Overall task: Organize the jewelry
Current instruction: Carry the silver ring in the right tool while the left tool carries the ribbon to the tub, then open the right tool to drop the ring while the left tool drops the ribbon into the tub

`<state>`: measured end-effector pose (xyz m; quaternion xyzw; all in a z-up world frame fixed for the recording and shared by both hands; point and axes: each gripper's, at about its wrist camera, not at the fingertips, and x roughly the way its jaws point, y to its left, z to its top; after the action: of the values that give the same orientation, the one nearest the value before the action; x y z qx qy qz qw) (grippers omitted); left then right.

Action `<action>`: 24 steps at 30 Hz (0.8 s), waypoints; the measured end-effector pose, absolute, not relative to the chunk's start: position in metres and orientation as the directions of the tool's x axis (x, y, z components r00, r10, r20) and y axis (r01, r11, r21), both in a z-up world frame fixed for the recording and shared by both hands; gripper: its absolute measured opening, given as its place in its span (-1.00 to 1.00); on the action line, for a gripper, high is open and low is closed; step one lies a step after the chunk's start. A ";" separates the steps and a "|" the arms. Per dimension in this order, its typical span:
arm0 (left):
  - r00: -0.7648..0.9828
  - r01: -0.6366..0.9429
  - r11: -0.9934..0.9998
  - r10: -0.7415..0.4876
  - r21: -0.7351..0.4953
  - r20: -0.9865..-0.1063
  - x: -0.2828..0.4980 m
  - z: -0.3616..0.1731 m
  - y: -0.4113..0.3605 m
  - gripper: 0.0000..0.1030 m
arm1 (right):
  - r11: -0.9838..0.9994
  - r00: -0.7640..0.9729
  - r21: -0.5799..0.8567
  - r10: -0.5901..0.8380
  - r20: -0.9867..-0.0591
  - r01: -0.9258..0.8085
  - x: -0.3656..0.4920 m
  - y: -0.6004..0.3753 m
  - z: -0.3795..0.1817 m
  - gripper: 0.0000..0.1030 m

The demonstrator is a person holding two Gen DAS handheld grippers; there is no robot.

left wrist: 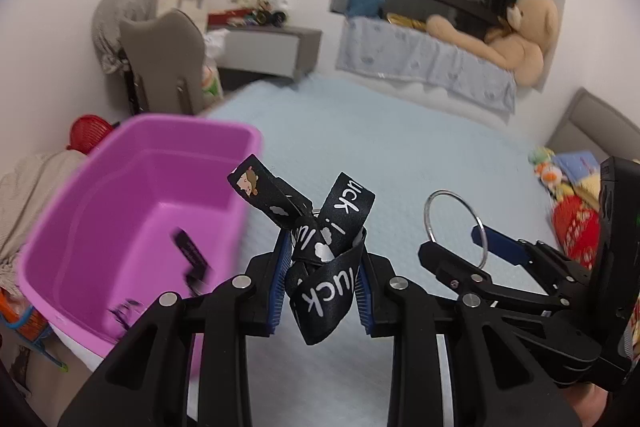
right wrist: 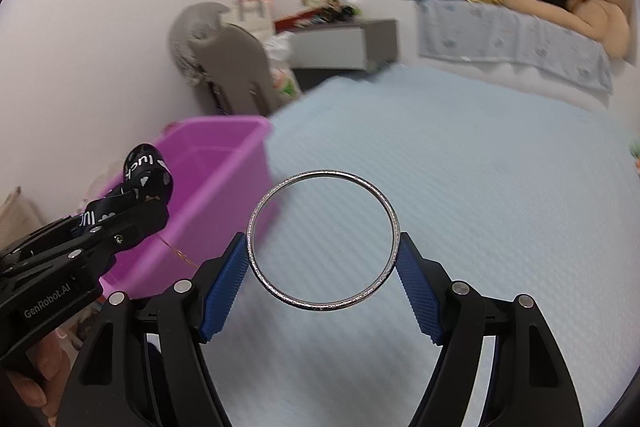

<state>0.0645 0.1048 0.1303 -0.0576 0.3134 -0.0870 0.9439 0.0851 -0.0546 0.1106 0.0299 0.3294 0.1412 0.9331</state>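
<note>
My left gripper [left wrist: 324, 255] is shut on a bunched black lanyard [left wrist: 340, 211] printed with white lettering, held up in the air beside the purple plastic bin [left wrist: 120, 187]. In the right wrist view, my right gripper [right wrist: 323, 267] clamps a thin silver bangle [right wrist: 324, 171] across its width between the blue pads [right wrist: 224, 283]. The bangle [left wrist: 445, 192] and right gripper [left wrist: 460, 247] also show at the right of the left wrist view. The left gripper [right wrist: 132, 219] with the lanyard [right wrist: 146, 167] appears at left in front of the bin [right wrist: 224, 163]. A fine gold chain [right wrist: 178, 251] trails below it.
Both grippers hover over a light blue bed cover [left wrist: 400, 147]. Small dark items [left wrist: 192, 255] lie blurred in the bin. A grey chair [left wrist: 160, 55], a nightstand [left wrist: 264, 47], a teddy bear [left wrist: 520, 39] on the window ledge and toys [left wrist: 572, 195] ring the bed.
</note>
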 end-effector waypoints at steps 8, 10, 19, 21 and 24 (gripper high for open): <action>0.855 0.009 0.992 -0.072 -0.124 -0.514 0.073 0.177 0.181 -0.44 | 0.905 0.720 0.162 0.412 -0.558 -0.392 0.118 0.025 0.149 0.38; 0.857 -0.040 0.991 -0.032 -0.129 -0.515 0.079 0.181 0.203 -0.44 | 0.892 0.705 0.166 0.436 -0.559 -0.420 0.125 0.042 0.153 0.38; 0.779 -0.195 0.970 0.064 -0.144 -0.624 0.096 0.135 0.262 -0.44 | 0.837 0.597 0.136 0.482 -0.641 -0.530 0.161 0.121 0.133 0.38; 0.749 -0.218 0.965 0.072 -0.143 -0.658 0.099 0.119 0.268 -0.44 | 0.833 0.573 0.122 0.470 -0.671 -0.540 0.168 0.134 0.121 0.38; 0.706 -0.255 0.958 0.090 -0.133 -0.702 0.103 0.098 0.275 -0.44 | 0.833 0.538 0.102 0.440 -0.719 -0.544 0.177 0.151 0.100 0.38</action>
<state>0.1035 0.2753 0.0978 -0.1109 0.3715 0.0941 0.9170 0.1768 0.1511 0.1005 -0.0668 0.3893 0.2814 0.8745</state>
